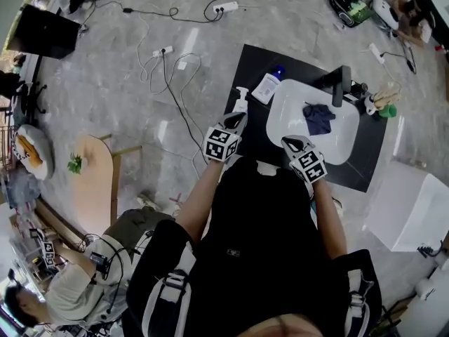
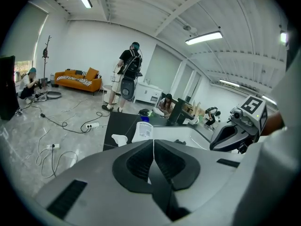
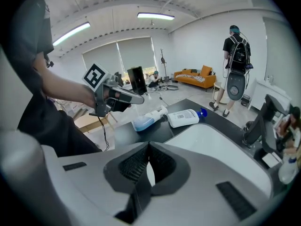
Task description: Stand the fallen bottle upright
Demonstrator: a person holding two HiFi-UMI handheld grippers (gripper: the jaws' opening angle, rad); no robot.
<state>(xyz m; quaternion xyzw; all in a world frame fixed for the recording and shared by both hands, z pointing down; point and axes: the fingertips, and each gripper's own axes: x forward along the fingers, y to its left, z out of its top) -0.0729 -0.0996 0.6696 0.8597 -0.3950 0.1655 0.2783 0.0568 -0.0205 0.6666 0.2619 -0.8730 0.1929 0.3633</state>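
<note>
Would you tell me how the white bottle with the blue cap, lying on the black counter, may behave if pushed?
The white bottle lies on its side and looks rounded, so a sideways push would likely roll it. Its plastic looks smooth, so a grip could slip. It seems slim for its length, so stood up it might tip.

The counter (image 1: 295,69) carries a sink (image 1: 284,111) in its right half, with a cloth (image 1: 319,118) lying in the bowl and a faucet (image 1: 342,84) at the bowl's far rim. Left of the sink, two bottles lie on their sides on the counter: the capped bottle (image 1: 266,88) just beside the sink's far left corner, the spray bottle (image 1: 241,100) to its left and nearer. The left tongs (image 1: 238,120) are just before the spray bottle, the right tongs (image 1: 292,141) over the sink's near rim. On the floor, a box (image 1: 414,213) stands right of the counter and a round table (image 1: 91,181) well to its left.
</note>
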